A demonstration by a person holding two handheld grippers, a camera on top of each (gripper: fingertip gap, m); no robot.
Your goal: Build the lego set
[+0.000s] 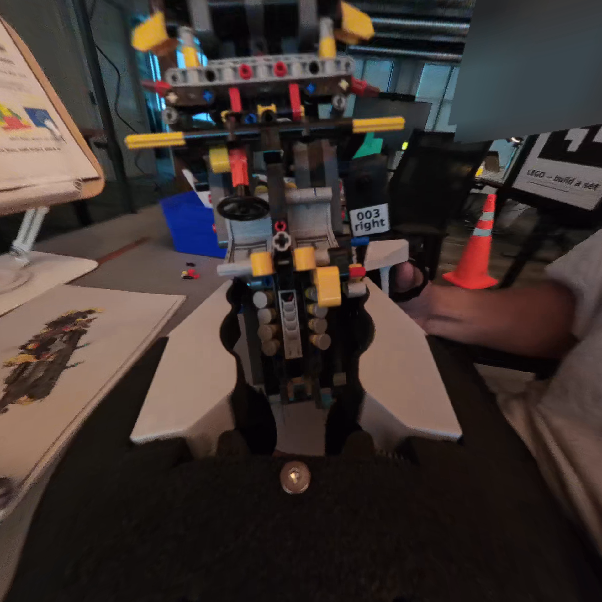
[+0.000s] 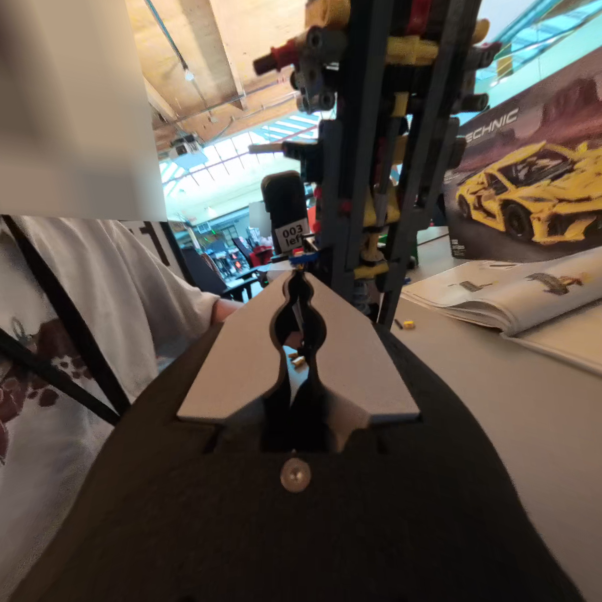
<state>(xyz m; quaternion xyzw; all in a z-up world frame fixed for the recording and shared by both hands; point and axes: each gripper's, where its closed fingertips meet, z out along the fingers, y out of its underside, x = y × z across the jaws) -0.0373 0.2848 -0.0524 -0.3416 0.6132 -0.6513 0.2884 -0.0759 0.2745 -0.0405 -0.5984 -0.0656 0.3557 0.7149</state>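
My left gripper is shut on the Lego car chassis. The black, grey and yellow frame stands up between its white fingers, and both pads press on its sides. The chassis also shows in the right wrist view, upright and right of centre. My right gripper has its fingers closed together. Its tips sit right at a small blue pin that sticks out sideways from the chassis. In the left wrist view the right gripper comes in from the right, with the blue pin at its tip.
An open instruction booklet lies at the left, with another on a stand. A blue bin, loose pieces and an orange cone are behind. The set's box, a booklet and a yellow piece are at the right.
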